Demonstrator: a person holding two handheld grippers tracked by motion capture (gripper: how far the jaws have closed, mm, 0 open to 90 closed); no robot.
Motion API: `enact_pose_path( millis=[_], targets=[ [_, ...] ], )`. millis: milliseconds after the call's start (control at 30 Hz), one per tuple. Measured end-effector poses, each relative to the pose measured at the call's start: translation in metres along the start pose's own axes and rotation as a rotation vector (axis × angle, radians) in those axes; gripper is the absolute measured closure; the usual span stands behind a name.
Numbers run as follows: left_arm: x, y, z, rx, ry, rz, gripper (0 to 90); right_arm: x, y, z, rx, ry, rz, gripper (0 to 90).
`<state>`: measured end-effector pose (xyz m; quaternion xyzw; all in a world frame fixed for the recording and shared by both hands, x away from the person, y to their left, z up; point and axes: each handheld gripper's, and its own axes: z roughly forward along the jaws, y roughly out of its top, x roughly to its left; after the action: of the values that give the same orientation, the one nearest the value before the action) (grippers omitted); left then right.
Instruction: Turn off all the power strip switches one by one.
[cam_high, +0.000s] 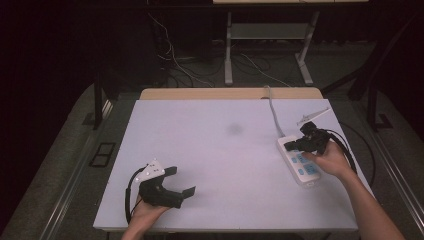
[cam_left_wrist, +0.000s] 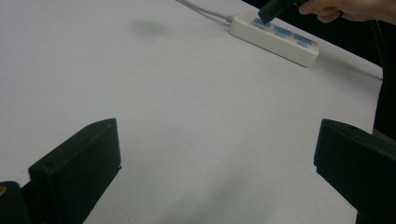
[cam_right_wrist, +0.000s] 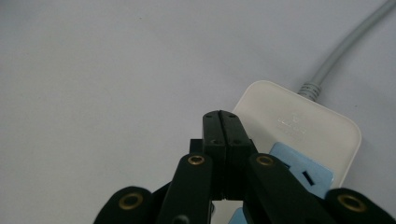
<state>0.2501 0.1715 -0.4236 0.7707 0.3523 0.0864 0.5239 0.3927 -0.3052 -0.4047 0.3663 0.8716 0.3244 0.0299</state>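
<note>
My right gripper (cam_right_wrist: 223, 116) has its jaws pressed flat together with nothing between them; in the right gripper view their tips sit over the cord end of the white power strip (cam_right_wrist: 299, 126), just above its first blue socket panel (cam_right_wrist: 303, 175). Whether the tips touch the casing I cannot tell. In the high view the right gripper (cam_high: 295, 145) is held by the right hand (cam_high: 330, 160) above that same end of the power strip (cam_high: 299, 162), which lies at the right side of the white table (cam_high: 215, 150), running toward the near right edge. Its grey cord (cam_high: 274, 112) leads away over the far edge.

My left gripper (cam_high: 182, 181) rests at the near left of the table, held by the left hand (cam_high: 145, 210), jaws spread wide and empty. In the left gripper view bare tabletop lies between the two black jaws, and the power strip (cam_left_wrist: 275, 39) sits well apart, across the table. A faint dark smudge (cam_high: 234, 130) marks the table near its middle.
</note>
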Motion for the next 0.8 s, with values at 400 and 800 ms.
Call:
enact_pose_path(
  millis=[400,800],
  targets=[
    [0.0001,-0.0001,-0.0006,-0.005,0.002,-0.005,0.0,-0.0030,-0.0007,0.0075,0.028,-0.036,-0.003,89.7],
    [0.0000,-0.0002,-0.0006,-0.004,0.004,-0.004,0.0,-0.0076,-0.0030,0.0066,0.014,-0.033,0.017,89.8]
  ],
)
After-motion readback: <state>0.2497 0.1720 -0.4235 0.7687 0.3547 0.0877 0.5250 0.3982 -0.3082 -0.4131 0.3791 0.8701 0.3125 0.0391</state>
